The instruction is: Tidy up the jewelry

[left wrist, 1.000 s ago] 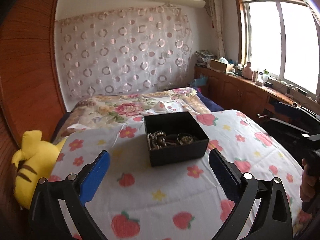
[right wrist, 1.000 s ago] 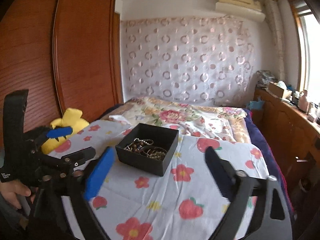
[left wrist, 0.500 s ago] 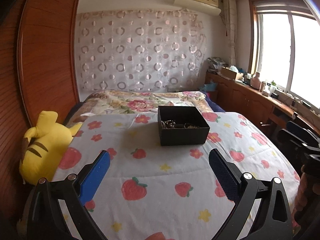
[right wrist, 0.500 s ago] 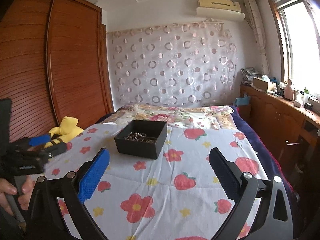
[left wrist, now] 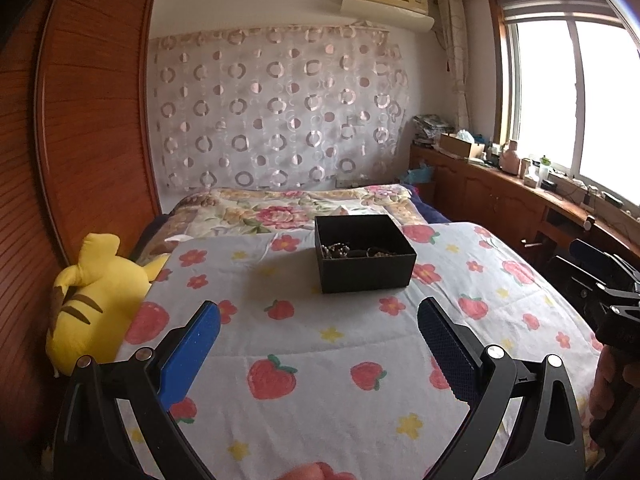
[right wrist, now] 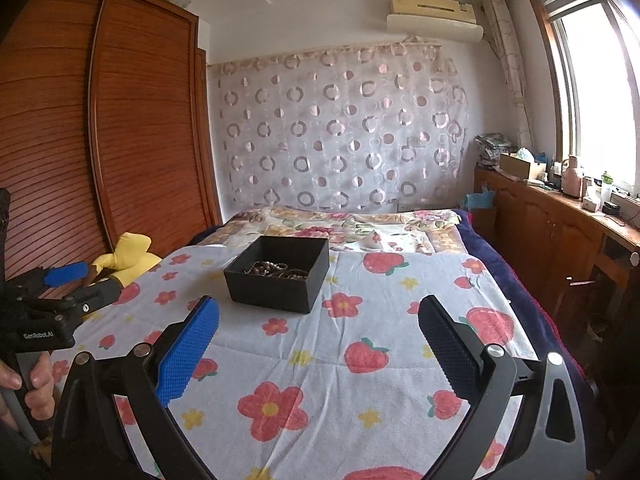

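Observation:
A black open box (left wrist: 365, 254) stands on the strawberry-and-flower cloth (left wrist: 320, 360) on the bed. Beaded bracelets and chains (left wrist: 352, 250) lie inside it. The box also shows in the right wrist view (right wrist: 278, 276) with the jewelry (right wrist: 276, 270) in it. My left gripper (left wrist: 318, 338) is open and empty, held back from the box above the cloth. My right gripper (right wrist: 318, 338) is open and empty, also well short of the box. The left gripper shows at the left edge of the right wrist view (right wrist: 60, 280).
A yellow plush toy (left wrist: 92, 300) lies at the bed's left edge by a wooden wardrobe (left wrist: 80, 140). A floral quilt (left wrist: 280, 208) lies behind the box. A wooden counter (left wrist: 520, 196) with clutter runs under the window on the right.
Both grippers have drawn back and up from the box, which now looks smaller and farther. Both stayed open and empty. The box has not moved.

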### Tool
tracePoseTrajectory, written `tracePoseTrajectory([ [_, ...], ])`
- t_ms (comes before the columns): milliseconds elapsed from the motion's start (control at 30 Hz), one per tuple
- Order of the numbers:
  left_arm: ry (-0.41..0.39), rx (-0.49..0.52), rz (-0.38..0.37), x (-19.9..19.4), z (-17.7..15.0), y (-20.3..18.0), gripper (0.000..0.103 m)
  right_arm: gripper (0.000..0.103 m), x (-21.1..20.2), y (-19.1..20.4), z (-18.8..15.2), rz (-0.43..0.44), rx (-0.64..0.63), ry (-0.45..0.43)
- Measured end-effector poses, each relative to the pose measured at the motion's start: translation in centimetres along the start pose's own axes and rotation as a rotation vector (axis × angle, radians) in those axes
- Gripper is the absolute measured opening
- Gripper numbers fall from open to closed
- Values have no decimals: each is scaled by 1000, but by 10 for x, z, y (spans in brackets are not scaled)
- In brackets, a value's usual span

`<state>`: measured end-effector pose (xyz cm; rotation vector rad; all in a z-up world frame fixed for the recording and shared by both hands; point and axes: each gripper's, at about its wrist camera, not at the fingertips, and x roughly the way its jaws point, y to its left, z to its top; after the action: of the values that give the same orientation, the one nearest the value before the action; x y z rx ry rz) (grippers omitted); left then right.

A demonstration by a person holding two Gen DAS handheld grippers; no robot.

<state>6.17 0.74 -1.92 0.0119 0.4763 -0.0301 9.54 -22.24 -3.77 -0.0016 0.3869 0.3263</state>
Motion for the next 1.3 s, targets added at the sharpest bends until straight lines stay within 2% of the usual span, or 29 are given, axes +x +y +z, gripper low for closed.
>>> tracePoseTrajectory([
  [1300, -40, 13, 10, -10, 6, -8, 95, 100, -6, 0, 1, -10, 15, -2],
])
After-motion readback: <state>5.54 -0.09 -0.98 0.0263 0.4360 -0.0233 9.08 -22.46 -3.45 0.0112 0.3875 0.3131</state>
